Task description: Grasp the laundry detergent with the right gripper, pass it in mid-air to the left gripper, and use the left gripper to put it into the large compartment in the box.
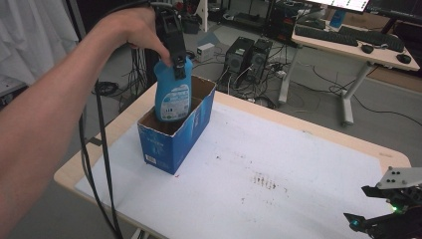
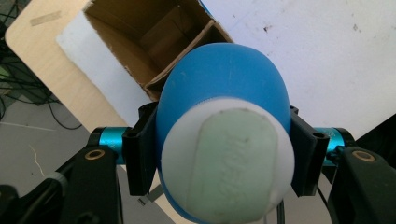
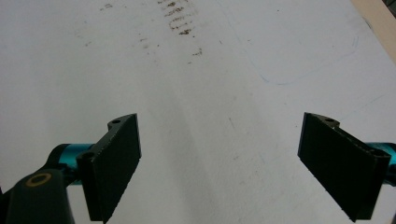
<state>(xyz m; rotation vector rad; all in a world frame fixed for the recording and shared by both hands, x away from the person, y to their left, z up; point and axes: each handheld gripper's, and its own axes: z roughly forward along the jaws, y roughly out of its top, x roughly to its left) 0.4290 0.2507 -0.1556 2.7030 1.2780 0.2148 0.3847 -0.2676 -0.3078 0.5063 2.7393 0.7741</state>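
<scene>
A: At ten o'clock on the counter (image 1: 318, 164), where is the bottle (image 1: 172, 97) sitting?

B: It is hanging half inside the box (image 1: 174, 134), the left gripper (image 1: 179, 69) pinching its upper body with both fingers (image 2: 140, 154).

A: How is it handling?

B: Probably light, smooth plastic, slippery and slightly squashy, so gripping the narrow shoulder is suiting it. It is looking blue, labelled, white-capped. At five o'clock, the right gripper (image 3: 219, 163) is idling, fingers spread.
</scene>
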